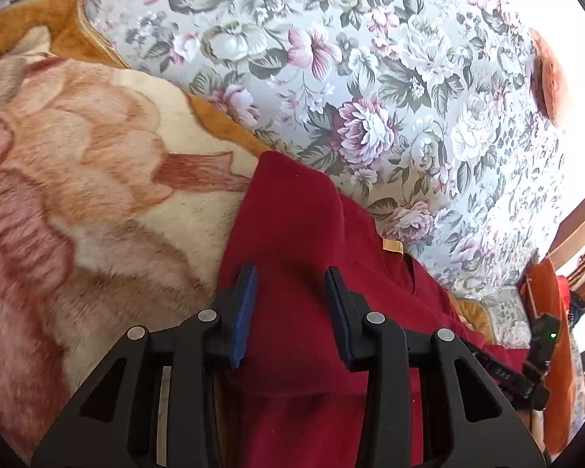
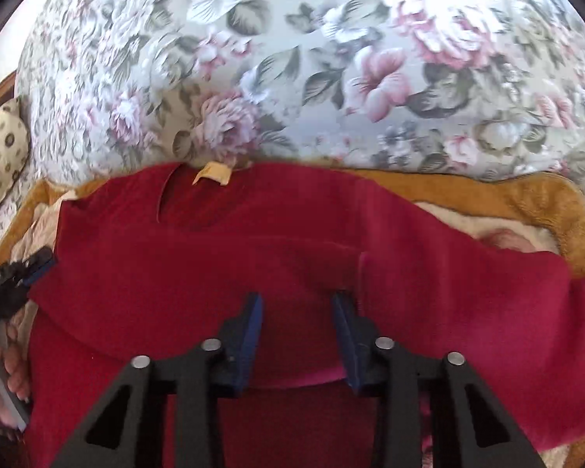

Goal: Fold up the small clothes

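Low in the frame, the left hand-held gripper [image 1: 291, 273] and the right hand-held gripper [image 2: 297, 300] hang spread over the red garment [image 2: 253, 257], gripping nothing. Its tan label [image 2: 213, 173] meets the plush blanket [image 1: 97, 156] edge; the floral sheet [image 2: 292, 58] fills the upper frame.

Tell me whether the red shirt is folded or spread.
Partly folded: the red shirt lies on the blanket, collar tag showing, with one sleeve laid across its body.
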{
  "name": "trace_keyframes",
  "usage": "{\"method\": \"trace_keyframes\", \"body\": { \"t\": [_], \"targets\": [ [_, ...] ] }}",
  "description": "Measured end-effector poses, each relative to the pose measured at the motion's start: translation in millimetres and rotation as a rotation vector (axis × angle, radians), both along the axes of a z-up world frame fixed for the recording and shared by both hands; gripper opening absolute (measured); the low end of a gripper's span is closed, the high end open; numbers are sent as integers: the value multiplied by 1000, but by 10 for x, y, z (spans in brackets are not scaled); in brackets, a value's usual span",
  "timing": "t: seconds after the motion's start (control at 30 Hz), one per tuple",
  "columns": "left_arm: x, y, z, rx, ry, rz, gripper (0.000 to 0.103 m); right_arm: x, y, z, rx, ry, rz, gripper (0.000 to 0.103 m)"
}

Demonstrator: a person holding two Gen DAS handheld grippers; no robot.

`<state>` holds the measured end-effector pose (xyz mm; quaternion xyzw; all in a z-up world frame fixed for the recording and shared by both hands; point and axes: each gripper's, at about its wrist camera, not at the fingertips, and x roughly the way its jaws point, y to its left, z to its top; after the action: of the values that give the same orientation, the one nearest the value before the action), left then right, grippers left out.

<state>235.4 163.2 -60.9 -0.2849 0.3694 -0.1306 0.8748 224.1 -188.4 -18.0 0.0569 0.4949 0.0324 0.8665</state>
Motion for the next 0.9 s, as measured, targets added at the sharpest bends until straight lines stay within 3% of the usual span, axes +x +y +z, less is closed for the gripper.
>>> {"method": "trace_keyframes", "body": {
  "t": [0.27, 0.33, 0.4, 0.6, 0.73, 0.9],
  "targets": [
    [-31, -361, 93, 285, -16, 34, 37, -116, -178, 135, 119, -63, -16, 44],
    [-29, -394, 86, 312, -20, 30, 40, -118, -217, 75, 69, -25, -14, 45],
    [-21, -400, 74, 328, -20, 34, 40, -132, -265, 15, 19, -36, -31, 45],
    [-10, -378, 53, 321, -19, 37, 40, -111, -375, 14, 170, -101, 24, 45],
    [-6, -370, 47, 321, -18, 36, 40, -48, -297, -61, 166, -56, 31, 45],
    [-8, -374, 42, 321, -18, 35, 40, -79, -436, -37, 370, -53, 27, 40]
  ]
}}
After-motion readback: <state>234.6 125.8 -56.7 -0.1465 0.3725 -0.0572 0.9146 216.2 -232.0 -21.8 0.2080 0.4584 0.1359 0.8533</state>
